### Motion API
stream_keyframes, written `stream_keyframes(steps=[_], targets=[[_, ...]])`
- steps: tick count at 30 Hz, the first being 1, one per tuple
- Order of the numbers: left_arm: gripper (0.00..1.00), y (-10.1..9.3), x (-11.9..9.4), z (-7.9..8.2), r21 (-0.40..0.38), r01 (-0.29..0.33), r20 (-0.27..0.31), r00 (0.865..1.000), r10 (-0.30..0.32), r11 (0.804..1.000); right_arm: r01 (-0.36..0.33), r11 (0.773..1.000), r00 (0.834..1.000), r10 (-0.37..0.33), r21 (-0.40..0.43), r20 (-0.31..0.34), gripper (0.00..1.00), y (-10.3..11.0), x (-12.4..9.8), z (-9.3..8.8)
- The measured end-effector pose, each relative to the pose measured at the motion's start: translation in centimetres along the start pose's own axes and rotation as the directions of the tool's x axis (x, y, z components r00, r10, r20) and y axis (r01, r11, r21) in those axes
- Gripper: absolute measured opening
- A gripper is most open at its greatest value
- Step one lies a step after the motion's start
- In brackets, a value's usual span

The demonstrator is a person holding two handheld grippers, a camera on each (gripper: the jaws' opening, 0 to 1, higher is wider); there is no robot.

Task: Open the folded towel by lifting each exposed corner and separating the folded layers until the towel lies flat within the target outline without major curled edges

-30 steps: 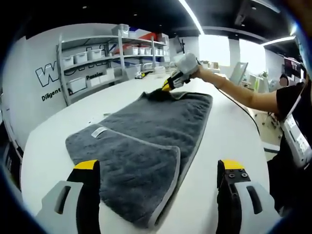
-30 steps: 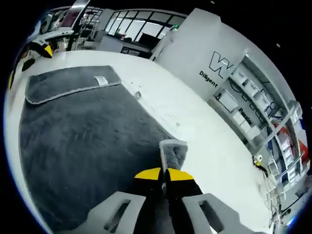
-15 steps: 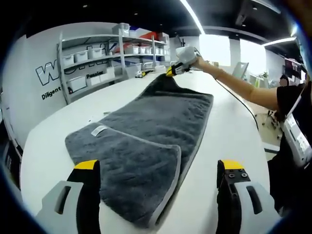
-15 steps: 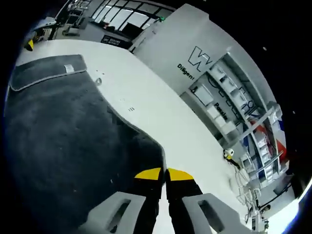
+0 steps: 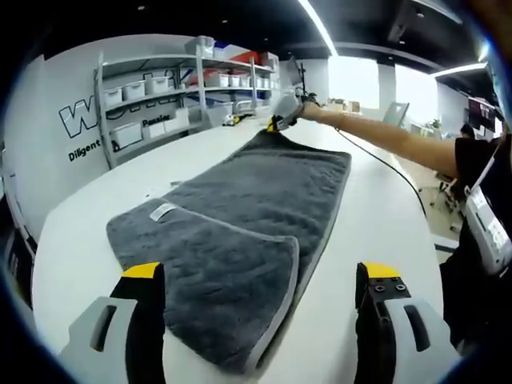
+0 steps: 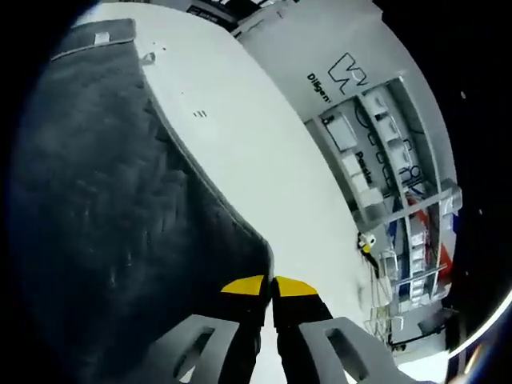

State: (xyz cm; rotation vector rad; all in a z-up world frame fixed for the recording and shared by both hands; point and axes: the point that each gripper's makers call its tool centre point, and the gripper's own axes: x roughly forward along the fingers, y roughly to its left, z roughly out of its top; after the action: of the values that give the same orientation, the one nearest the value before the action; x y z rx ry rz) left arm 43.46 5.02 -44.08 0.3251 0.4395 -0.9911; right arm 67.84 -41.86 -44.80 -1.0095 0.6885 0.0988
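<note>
Grey plush towel (image 5: 240,208) with pale edging lies stretched along the white bench (image 5: 80,232), its far corner clamped in the right tongs (image 6: 270,282), whose yellow-tipped jaws are pressed together on the fabric. Left tongs (image 5: 260,272) hover with jaws wide apart over the near end, where a folded flap (image 5: 216,280) with a white label (image 5: 162,214) lies doubled over.
</note>
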Motion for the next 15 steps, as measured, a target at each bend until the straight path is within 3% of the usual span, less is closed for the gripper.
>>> stream_keyframes(steps=[9,15], targets=[[0.98,0.1,-0.2,0.1,0.002,-0.003,0.003,1.000,0.003,1.000,-0.007,1.000,0.998,0.006,-0.016,-0.069,0.00,1.5,3.3,-2.2],[0.98,-0.1,-0.1,0.0,0.001,-0.002,0.005,1.000,0.002,1.000,0.005,1.000,0.999,-0.005,-0.002,-0.053,0.03,2.0,3.8,-2.7]])
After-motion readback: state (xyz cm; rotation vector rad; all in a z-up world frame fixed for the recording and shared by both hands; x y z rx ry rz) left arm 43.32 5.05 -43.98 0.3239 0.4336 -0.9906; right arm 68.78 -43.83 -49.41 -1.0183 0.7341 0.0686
